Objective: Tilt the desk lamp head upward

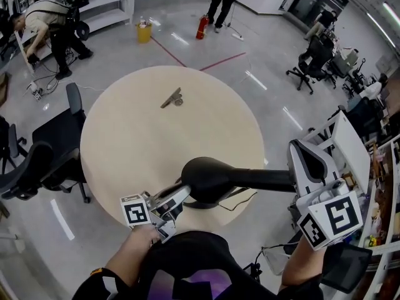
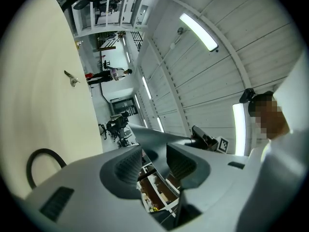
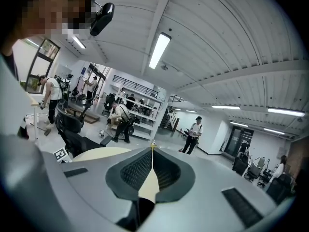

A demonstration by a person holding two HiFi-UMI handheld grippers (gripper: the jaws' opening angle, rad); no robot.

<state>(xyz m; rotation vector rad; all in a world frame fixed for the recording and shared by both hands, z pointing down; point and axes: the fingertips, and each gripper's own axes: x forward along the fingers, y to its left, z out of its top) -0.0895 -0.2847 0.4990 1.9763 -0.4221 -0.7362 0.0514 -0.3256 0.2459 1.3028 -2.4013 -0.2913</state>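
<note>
Since the left gripper (image 2: 153,153) stands with its jaws spread wide and its pads pressing on nothing, I read it as released. A pale grey edge runs between the pads, most likely the rim of the lamp head (image 1: 209,179), though from that angle I can't be sure. The right gripper (image 3: 152,151) is clenched on itself, tips together with nothing between them, out past the right edge of the table (image 1: 137,142). The lamp head hangs over the near side of the table, just beside the left gripper. Its arm (image 1: 265,180) runs level toward the right gripper.

To tilt it well, I would close the left jaws squarely on the head's rim, far from its hinge. Then I would swing it up slowly while the right gripper steadies the arm so the lamp neither skids nor tips.

From above, the head covers the base, and only a loop of cable (image 1: 240,199) shows beside it. The joint where the head pivots is not visible, and the arm's far end is lost behind the right gripper.
</note>
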